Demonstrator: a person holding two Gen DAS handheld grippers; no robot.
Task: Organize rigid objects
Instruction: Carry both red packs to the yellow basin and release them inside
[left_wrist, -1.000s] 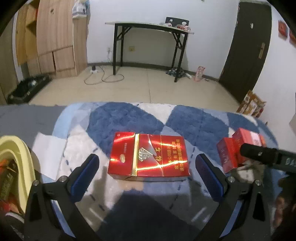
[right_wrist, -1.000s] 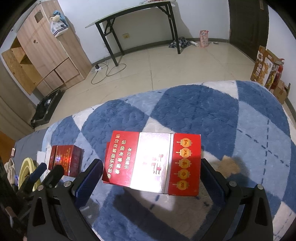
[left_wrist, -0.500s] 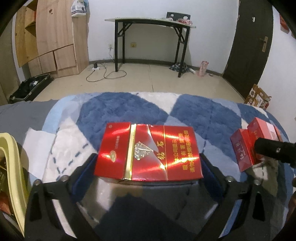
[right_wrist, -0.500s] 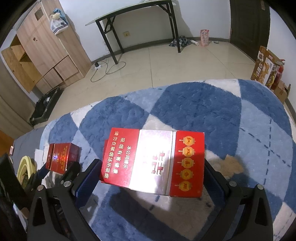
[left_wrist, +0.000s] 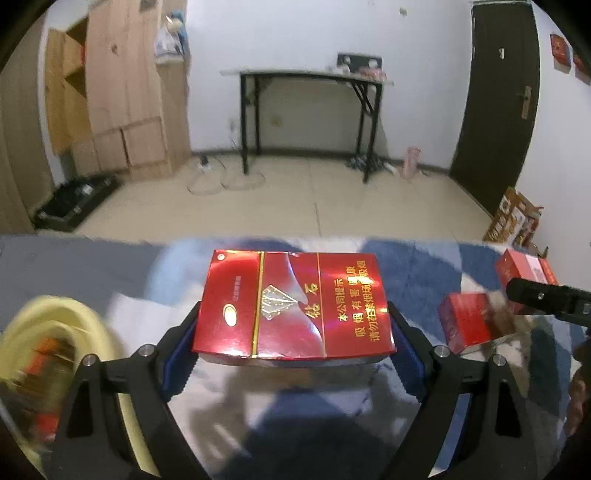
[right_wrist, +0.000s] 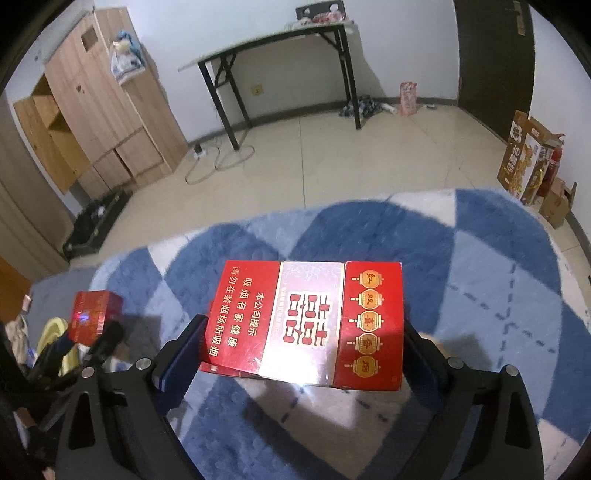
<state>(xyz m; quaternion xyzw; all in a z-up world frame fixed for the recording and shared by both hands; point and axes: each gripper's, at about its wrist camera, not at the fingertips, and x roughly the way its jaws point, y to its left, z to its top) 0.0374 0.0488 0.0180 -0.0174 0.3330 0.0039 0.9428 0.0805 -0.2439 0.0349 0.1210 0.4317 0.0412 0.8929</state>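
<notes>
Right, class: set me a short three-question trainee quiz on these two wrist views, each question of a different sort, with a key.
1. True or false: the left gripper is shut on the red carton with the gold diamond emblem.
2. Multiple choice: the middle panel of the red carton with lantern symbols in the right gripper is A) silver, B) green, C) black.
3. Fill in: at the left edge of the left wrist view sits a ____ basket.

Key: 1 true; 2 A; 3 yellow.
</notes>
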